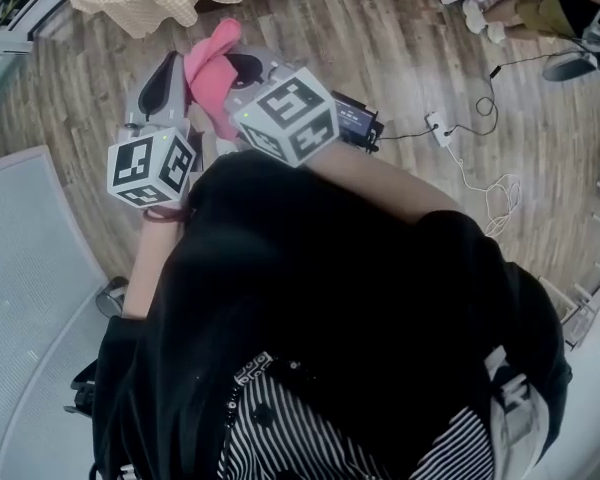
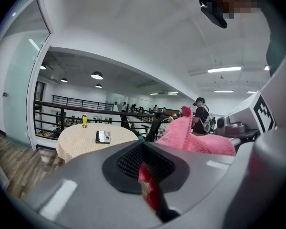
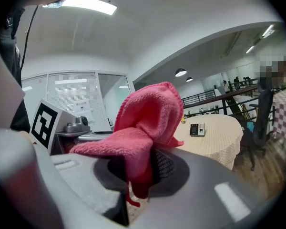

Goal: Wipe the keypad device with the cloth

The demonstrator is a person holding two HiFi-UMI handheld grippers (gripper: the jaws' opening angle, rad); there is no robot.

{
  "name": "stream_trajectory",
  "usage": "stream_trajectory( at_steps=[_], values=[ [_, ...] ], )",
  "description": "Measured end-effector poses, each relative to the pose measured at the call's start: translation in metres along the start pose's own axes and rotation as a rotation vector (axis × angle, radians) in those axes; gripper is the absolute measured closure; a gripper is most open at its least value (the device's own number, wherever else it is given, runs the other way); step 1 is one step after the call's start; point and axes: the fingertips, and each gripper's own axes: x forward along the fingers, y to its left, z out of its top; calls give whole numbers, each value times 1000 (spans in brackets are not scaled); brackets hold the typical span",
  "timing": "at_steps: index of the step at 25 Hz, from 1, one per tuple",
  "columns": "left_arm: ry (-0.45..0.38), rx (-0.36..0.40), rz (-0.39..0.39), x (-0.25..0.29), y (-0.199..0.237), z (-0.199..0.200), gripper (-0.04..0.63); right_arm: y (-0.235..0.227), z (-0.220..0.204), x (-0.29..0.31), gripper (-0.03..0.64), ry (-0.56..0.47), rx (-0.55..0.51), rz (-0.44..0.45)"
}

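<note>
The pink cloth (image 1: 212, 63) is bunched between my two grippers, which are held up close to the person's chest. My right gripper (image 3: 142, 171) is shut on the cloth (image 3: 148, 113), which flops over its jaws. My left gripper (image 2: 148, 178) is shut too, with a small red fold of cloth (image 2: 150, 191) caught in its seam. In the head view the left gripper (image 1: 160, 80) sits just left of the right gripper (image 1: 248, 68). The keypad device (image 2: 103, 136) lies on a round table with a cream tablecloth (image 2: 76, 144), well ahead. It also shows as the small keypad (image 3: 197, 129).
A yellow bottle (image 2: 84, 120) stands on that table. A dark chair (image 3: 258, 123) is beside it, with a railing (image 2: 71, 109) behind. On the wood floor lie a power strip with cables (image 1: 440, 128) and a black device (image 1: 356, 120). A person sits at the far right (image 1: 540, 3).
</note>
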Motion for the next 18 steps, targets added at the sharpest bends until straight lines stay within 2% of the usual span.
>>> stream_trajectory(
  at_steps=[5, 11, 18],
  values=[
    [24, -1, 28, 1, -4, -10, 600, -4, -9, -2, 552, 15, 18, 44],
    [49, 7, 85, 32, 9, 3, 602, -32, 6, 17, 552, 16, 28, 79],
    [16, -25, 110, 23, 17, 8, 603, -24, 11, 24, 552, 21, 31, 116]
  ],
)
